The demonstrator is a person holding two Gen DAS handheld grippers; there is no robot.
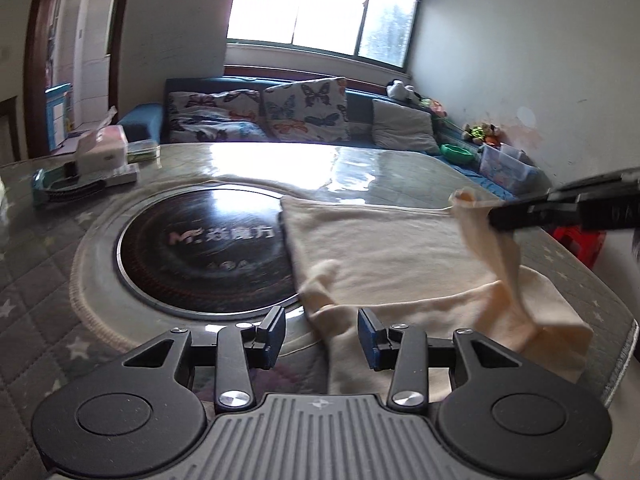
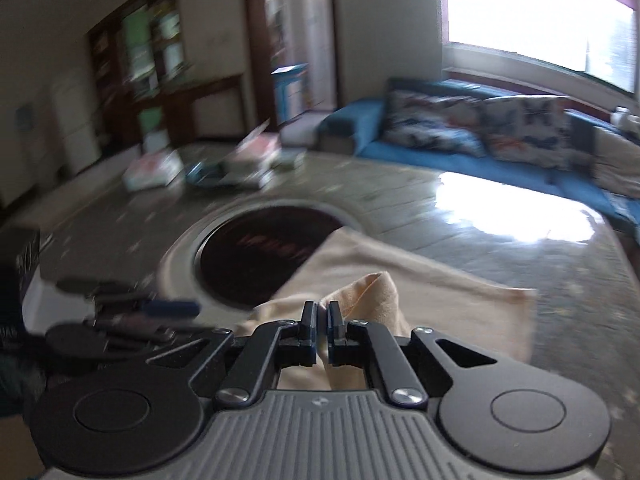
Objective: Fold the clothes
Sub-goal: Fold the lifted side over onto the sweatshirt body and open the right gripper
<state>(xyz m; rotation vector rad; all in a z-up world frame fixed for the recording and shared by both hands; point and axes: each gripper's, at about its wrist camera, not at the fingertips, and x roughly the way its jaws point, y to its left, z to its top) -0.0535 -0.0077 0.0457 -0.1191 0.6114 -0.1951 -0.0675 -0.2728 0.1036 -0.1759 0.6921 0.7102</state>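
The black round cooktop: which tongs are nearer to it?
Left. The left tongs hang open just at the black round cooktop near rim, over the cream garment. The right tongs, shut on a raised garment fold, sit farther off.

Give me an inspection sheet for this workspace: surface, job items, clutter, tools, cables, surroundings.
Surface: grey star-quilted table cover with round black induction plate.
Job's things: cream cloth garment flat, one corner lifted.
Clutter: white boxes and black comb at far left.
Grippers: left tool open above garment edge; right tool shut on garment corner.
Cables: nothing seen.
Surroundings: blue sofa, butterfly cushions, bright window.
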